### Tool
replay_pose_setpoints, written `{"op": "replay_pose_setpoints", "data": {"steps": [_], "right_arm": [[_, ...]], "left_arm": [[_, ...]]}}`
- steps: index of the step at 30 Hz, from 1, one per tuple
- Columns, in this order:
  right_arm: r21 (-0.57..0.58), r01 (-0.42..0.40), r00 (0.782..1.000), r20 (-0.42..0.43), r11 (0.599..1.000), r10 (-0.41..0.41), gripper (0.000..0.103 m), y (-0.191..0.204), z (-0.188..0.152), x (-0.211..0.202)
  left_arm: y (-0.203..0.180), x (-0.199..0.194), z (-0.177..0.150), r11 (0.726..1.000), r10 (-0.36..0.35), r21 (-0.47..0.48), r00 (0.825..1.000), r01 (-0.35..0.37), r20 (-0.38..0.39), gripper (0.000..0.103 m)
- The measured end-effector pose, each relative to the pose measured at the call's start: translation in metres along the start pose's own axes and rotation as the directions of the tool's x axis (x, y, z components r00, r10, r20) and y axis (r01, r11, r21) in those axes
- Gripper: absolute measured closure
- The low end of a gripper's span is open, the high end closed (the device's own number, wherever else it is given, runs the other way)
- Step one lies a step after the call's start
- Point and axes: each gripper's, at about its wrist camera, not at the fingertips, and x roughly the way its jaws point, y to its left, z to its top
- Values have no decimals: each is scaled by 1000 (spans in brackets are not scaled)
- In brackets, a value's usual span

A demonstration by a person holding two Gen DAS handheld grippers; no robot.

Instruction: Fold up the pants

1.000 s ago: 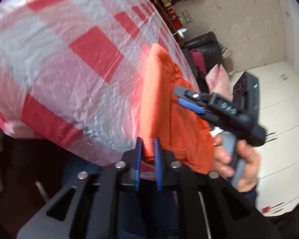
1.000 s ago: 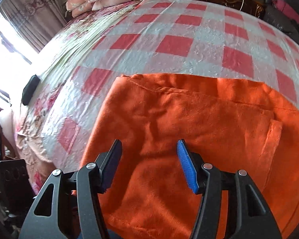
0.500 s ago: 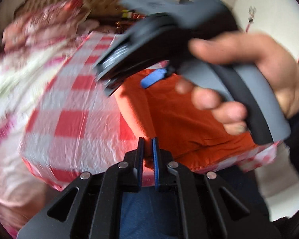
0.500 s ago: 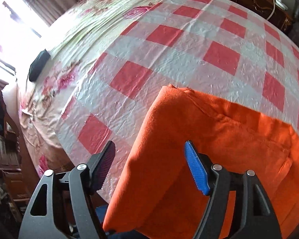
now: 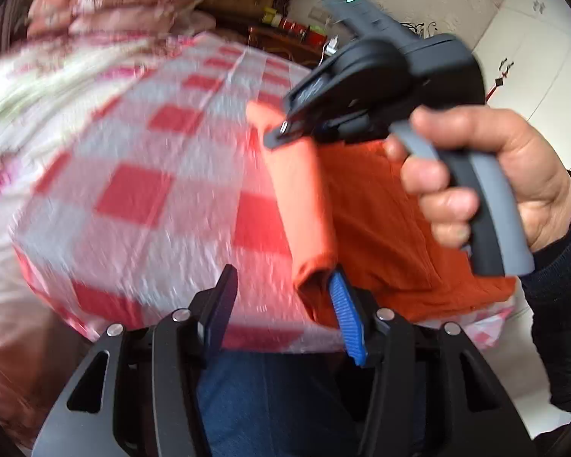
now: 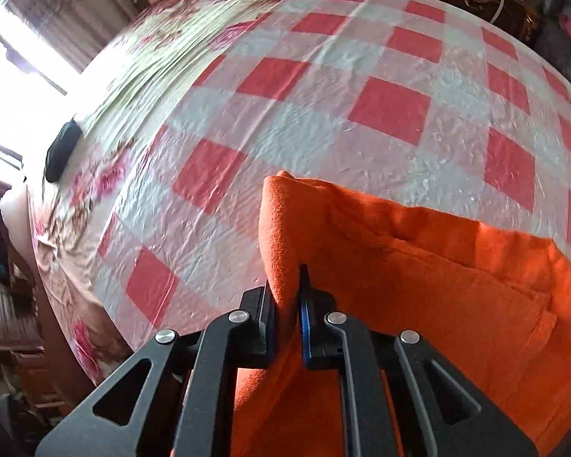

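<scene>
- Left claw (image 5: 281, 304): jaws spread wide, gripping nothing, blue pad (image 5: 346, 318) on one finger.
- Right claw (image 6: 287, 301): jaws pinched tight on a raised fold of orange pants (image 6: 418, 266).
- Right hand (image 5: 487, 179): bare, wrapped around the grey handle, dark sleeve at the wrist.

Bed (image 6: 141, 61) w/ checked sheet (image 6: 323, 114), pants (image 6: 456, 285)

- Wide bare stretch of checkered sheet (image 6: 323, 122) lies open from 10 to 2 o'clock beyond the right gripper (image 6: 287, 301).
- Orange pants (image 6: 437, 285) fill 3 to 5 o'clock.
- Black object (image 6: 61, 150) sits at 9 o'clock.
- Pillows (image 5: 110, 3) block 11 o'clock for the left gripper (image 5: 281, 304).
</scene>
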Motion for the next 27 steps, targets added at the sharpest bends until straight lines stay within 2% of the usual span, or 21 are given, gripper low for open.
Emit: {"op": "replay_pose_setpoints", "data": {"steps": [4, 7, 11, 12, 13, 14, 16, 22, 24, 27], "right_arm": [[18, -19, 1000, 8, 1000, 19, 93, -3, -4, -3], [34, -26, 1000, 14, 999, 25, 93, -5, -4, -4], [50, -30, 999, 17, 998, 30, 93, -7, -6, -4], [51, -30, 999, 17, 998, 29, 93, -5, -6, -2], [55, -30, 999, 18, 998, 29, 93, -5, -5, -2], [58, -28, 999, 17, 998, 27, 93, -4, -4, -2], [58, -10, 1000, 10, 998, 10, 92, -2, -3, 0], [2, 87, 996, -2, 996, -87, 78, 21, 2, 10], [-15, 107, 994, 0, 994, -107, 78, 25, 4, 16], [-21, 107, 994, 38, 994, -106, 91, 25, 5, 14]], "left_arm": [[-1, 7, -6, 997, -45, -58, 999, 43, -22, 52], [-13, 6, -1, 998, -46, -37, 999, 45, -9, 43], [-25, 16, 6, 999, -28, -21, 1000, 28, -5, 42], [-25, 20, 7, 1000, -7, -20, 1000, 7, -13, 59], [-25, 24, 8, 1000, 20, -7, 999, -20, -26, 93], [-25, 25, 7, 999, 43, 1, 998, -43, -34, 96], [-21, 23, 8, 999, 41, 3, 999, -41, -23, 96], [-32, 14, 8, 995, 63, 79, 998, -64, 16, 96], [-31, 13, 9, 995, 62, 75, 998, -63, 19, 96], [-22, 11, 10, 998, 50, 35, 998, -51, 22, 96]]}}
